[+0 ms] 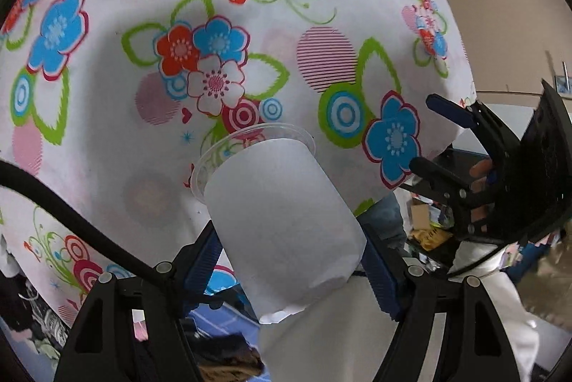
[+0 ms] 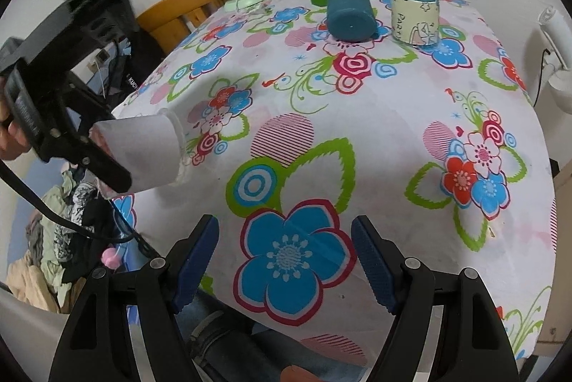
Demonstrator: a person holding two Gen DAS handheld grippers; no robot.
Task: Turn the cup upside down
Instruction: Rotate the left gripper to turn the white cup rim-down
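We are gripping the cup [image 1: 282, 221] with our left gripper [image 1: 291, 260], whose blue pads [image 1: 380, 271] are pressing its frosted sides near the base. The cup is lying tilted between the fingers, its clear rim pointing forward over the floral tablecloth [image 1: 107, 117] beyond the fingertips. Our right gripper [image 2: 284, 260] is standing wide open, its fingers [image 2: 371, 260] holding nothing, with only a blue flower of the cloth showing between them.

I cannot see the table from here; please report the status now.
Left tongs shut on cup, held tilted above floral tablecloth, rim forward. Right tongs open, empty. Nothing blocking below.
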